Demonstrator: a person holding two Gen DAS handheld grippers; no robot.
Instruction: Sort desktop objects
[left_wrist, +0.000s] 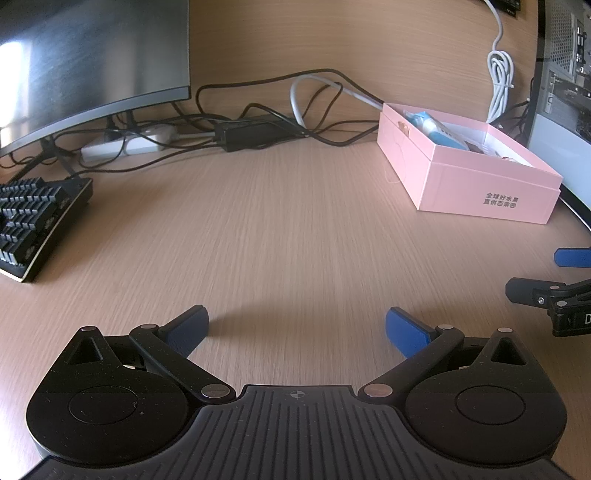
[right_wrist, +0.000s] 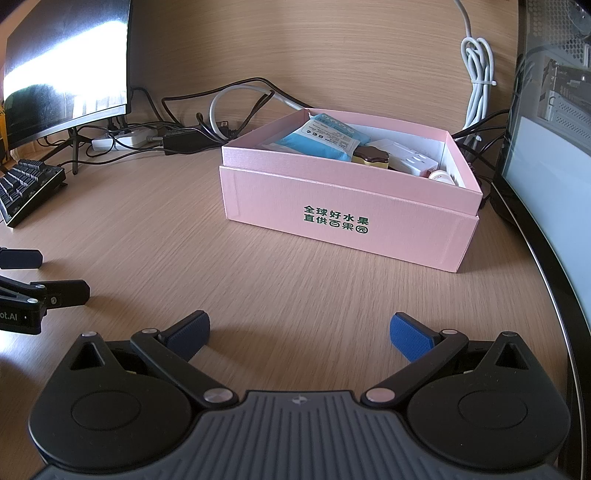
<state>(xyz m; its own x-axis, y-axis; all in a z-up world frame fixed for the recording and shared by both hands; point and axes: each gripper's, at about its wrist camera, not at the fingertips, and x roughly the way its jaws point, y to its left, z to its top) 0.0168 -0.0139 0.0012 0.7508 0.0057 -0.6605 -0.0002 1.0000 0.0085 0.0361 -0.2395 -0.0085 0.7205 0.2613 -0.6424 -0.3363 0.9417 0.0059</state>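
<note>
Wood-grain desk (right_wrist: 155, 206) is filling both views, running back to a matching wooden wall, with a tangle of cables (right_wrist: 192, 125) and a white power strip (left_wrist: 122, 146) along the rear edge. I'm seeing a dark monitor (left_wrist: 88, 55) and black keyboard (left_wrist: 33, 218) off to my left, and a computer case (left_wrist: 565, 74) standing at the far right.

I'm holding the left gripper (left_wrist: 297, 328) spread wide over bare desk, gripping nothing. The right gripper (right_wrist: 300, 332) is likewise gaping and empty, hovering just short of the pink box (right_wrist: 343, 225).

That box is sitting open, well to the right, already carrying a blue packet (right_wrist: 321, 138), a brown-topped piece (right_wrist: 371, 158) and something white, possibly an adapter, though it's partly hidden behind the rim.

I'm judging the box light, thin cardboard, so it'll be crushing under a hard pinch; I'd be taking a side wall gently. The packet looks soft and slippery, best nipped by an edge.
</note>
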